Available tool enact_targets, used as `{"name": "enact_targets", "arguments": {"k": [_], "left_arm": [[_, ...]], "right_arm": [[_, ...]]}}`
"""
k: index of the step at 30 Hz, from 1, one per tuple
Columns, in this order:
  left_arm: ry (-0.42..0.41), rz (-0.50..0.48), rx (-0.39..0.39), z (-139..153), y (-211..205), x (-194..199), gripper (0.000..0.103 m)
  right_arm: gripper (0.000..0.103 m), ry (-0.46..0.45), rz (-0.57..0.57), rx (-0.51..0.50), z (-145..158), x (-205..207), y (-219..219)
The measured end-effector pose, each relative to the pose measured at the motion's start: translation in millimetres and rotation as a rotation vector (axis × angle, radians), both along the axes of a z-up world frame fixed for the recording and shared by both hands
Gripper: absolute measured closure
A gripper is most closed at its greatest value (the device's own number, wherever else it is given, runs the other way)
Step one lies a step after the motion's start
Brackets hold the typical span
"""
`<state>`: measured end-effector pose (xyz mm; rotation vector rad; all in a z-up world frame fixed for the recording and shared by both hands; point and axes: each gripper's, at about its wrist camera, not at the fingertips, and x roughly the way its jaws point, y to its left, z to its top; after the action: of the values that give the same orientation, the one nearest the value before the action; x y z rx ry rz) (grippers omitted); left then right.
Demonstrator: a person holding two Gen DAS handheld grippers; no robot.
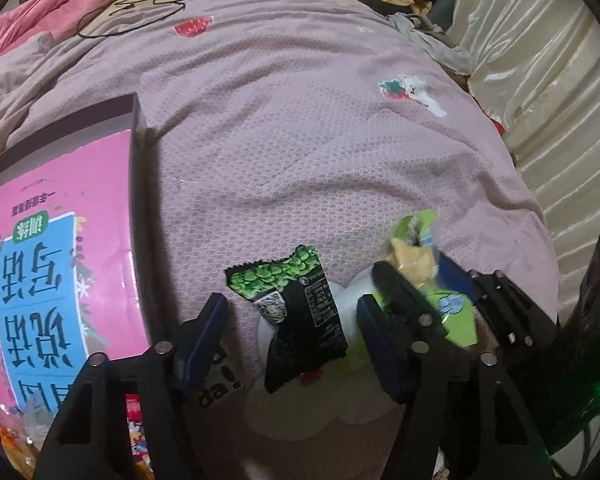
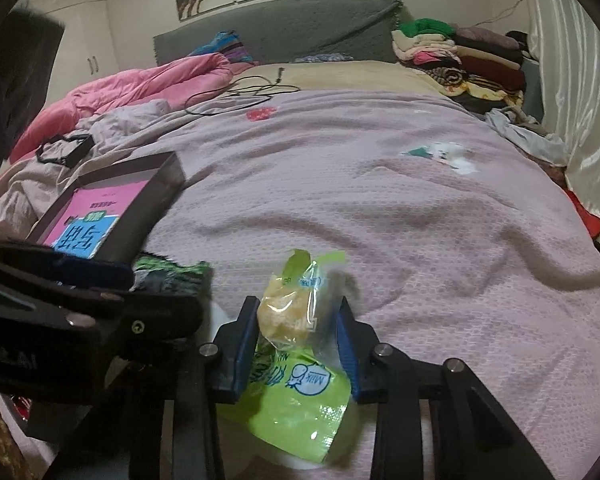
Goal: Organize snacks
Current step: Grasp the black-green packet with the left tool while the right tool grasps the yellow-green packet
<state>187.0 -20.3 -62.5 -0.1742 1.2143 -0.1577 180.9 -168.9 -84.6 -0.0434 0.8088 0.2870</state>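
Crinkly foil is what we face in the left wrist view: the green-and-black snack packet [image 1: 300,312] lies flat on the pink bedspread [image 1: 300,140], between the fingers of our left hand-held gripper [image 1: 288,340], which stand apart with neither pad touching it. We judge it light, soft and slippery, best pinched across its flat middle, gently so the contents are not crushed. To the left sits a dark box [image 1: 138,128] holding a pink book [image 1: 60,248].

From the right wrist view, our right hand-held gripper [image 2: 298,344] straddles the lime-green wafer packet [image 2: 296,360] on the bed; its left pad seems to touch the film, but whether it is truly clamped we cannot tell. This packet looks light, with brittle biscuit inside. The box [image 2: 168,172] lies well to the left.
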Motion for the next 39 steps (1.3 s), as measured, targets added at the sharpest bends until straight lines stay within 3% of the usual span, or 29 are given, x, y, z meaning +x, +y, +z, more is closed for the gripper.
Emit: {"name": "enact_targets", "arguments": {"k": [3,7,11,15,26,39], "left_arm": [[0.007,-0.003,0.012,-5,-3,1,0.047],[0.013,-0.001,0.037,-11,-8,5,0.050],[-0.011,0.004,0.063,-10,-12,8,0.062],[-0.031,-0.006,0.074,-7,-12,5,0.066],[-0.078,0.009,-0.012,21,0,-18,0.068],[-0.163,0.026,0.008,58,27,-53,0.068]], "right_arm": [[0.067,0.001,-0.031,-0.015,1,1,-9],[0.068,0.015,-0.063,0.021,2,3,-22],[0.068,0.019,-0.066,0.049,3,4,-27],[0.069,0.015,-0.061,0.075,6,3,-29],[0.069,-0.001,-0.037,0.148,16,-2,-31],[0.069,-0.038,0.055,0.224,40,-29,-16]]}}
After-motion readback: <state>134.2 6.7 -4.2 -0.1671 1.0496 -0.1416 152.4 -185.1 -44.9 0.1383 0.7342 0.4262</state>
